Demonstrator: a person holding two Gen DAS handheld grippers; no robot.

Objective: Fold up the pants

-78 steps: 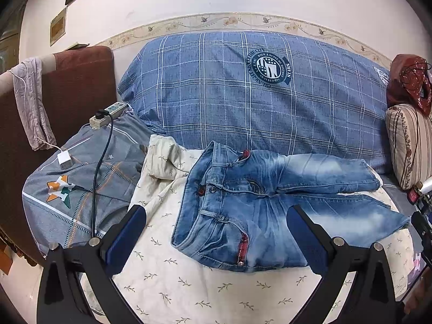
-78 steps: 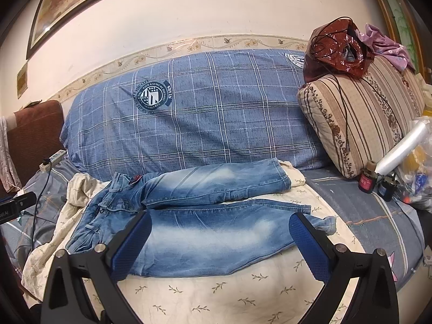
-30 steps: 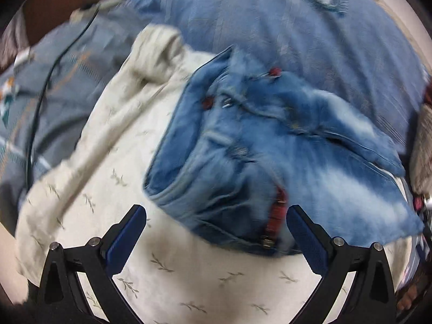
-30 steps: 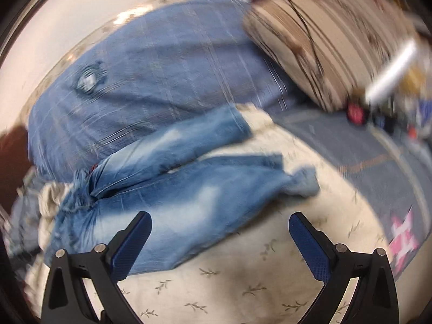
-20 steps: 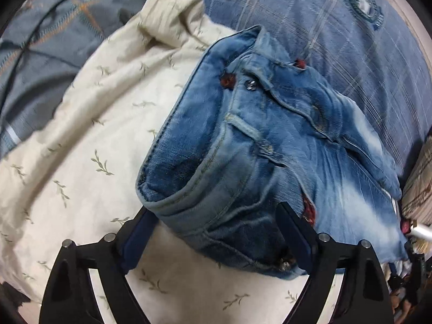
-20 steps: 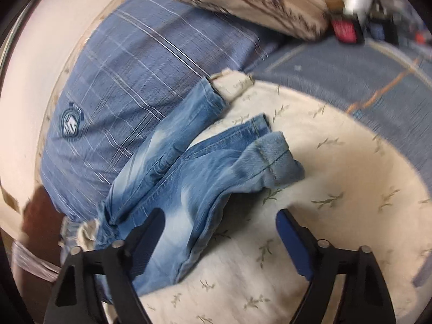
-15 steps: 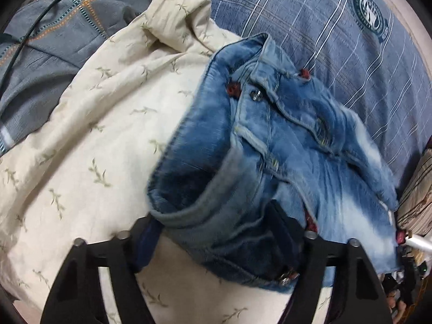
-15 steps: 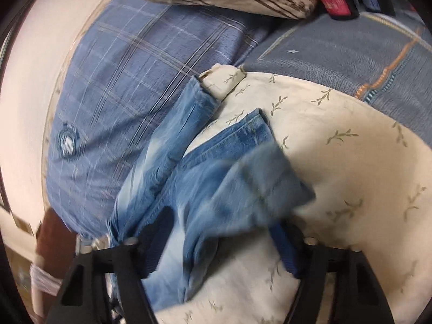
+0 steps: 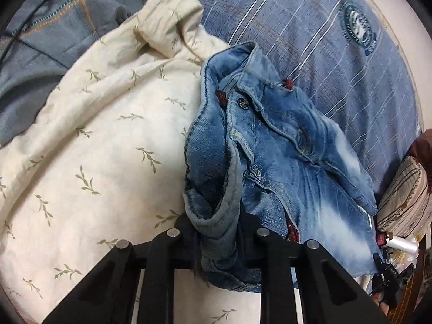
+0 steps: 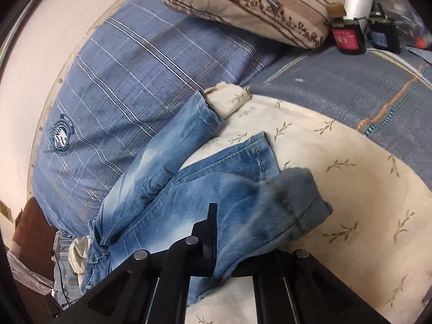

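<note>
**Two grippers on one pair of jeans**

Both grippers have hold of the jeans point(image 9: 283, 167), one at each end. The jeans lie on a cream sheet point(image 9: 89, 140) printed with small leaf sprigs, spread over a bed, with a large blue plaid pillow point(image 9: 310, 40) just behind them.

In the left wrist view, the left gripper point(image 9: 218, 245) has the waistband corner bunched between its fingers, and the fingers are closing on that thick fold of denim. The waistband stands open above the grip, showing a metal button point(image 9: 244, 103) and a dark red tab beside it. The rest of the jeans runs away to the right, toward a striped cushion point(image 9: 402, 197).

In the right wrist view, the right gripper point(image 10: 232, 248) is closed tight on the hem end of the nearer trouser leg. The cuff point(image 10: 299, 202) is lifted and blurred, curling over to the right of the fingers. The other leg point(image 10: 172, 145) lies flat and angles up to the plaid pillow, its hem touching a folded corner of the cream sheet. Beyond the sheet lies a grey-blue bedcover point(image 10: 337, 91) with orange stitching, and a striped cushion with two small dark bottles point(image 10: 348, 39) beside it sits at the top.
</note>
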